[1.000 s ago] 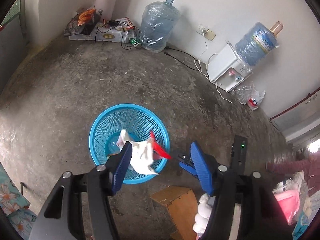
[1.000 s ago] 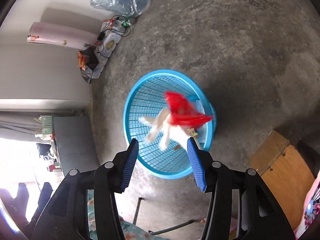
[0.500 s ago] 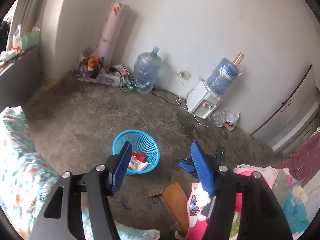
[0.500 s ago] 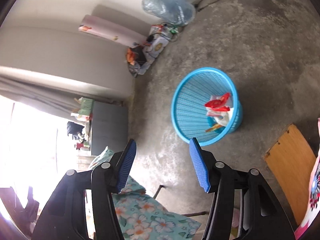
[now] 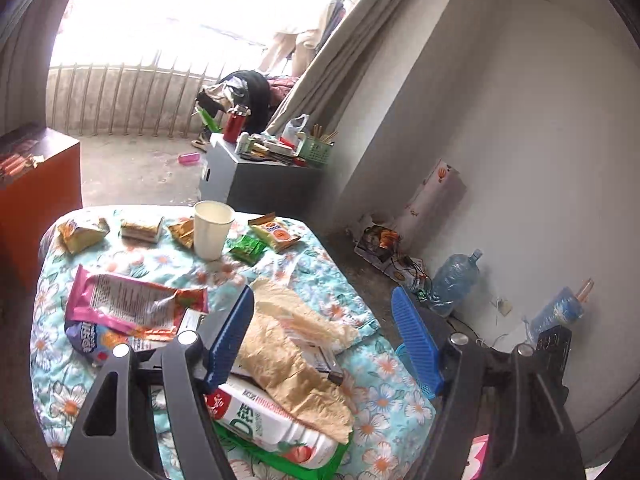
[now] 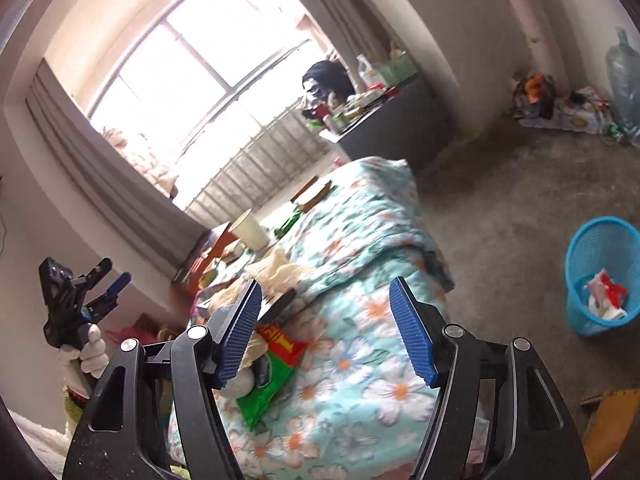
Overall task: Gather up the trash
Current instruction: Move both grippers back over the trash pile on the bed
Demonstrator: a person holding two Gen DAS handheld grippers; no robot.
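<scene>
While both sets of fingers are spreading with nothing between them, we see the left gripper [image 5: 322, 336] over a crumpled brown paper [image 5: 296, 356] and a white-green carton [image 5: 264, 420] on the floral quilt [image 5: 384, 396]. Right gripper [image 6: 326, 330] hangs above a red-green snack wrapper [image 6: 272, 368] on the same quilt. Next out: pink wrapper [image 5: 128, 304], then a paper cup [image 5: 212, 230] standing upright among small snack packets [image 5: 272, 234]. Blue basket [image 6: 600, 276] sits on the floor well apart from the bed, holding white and red scraps [image 6: 606, 294]. Far back, a cluttered grey cabinet [image 5: 256, 176].
</scene>
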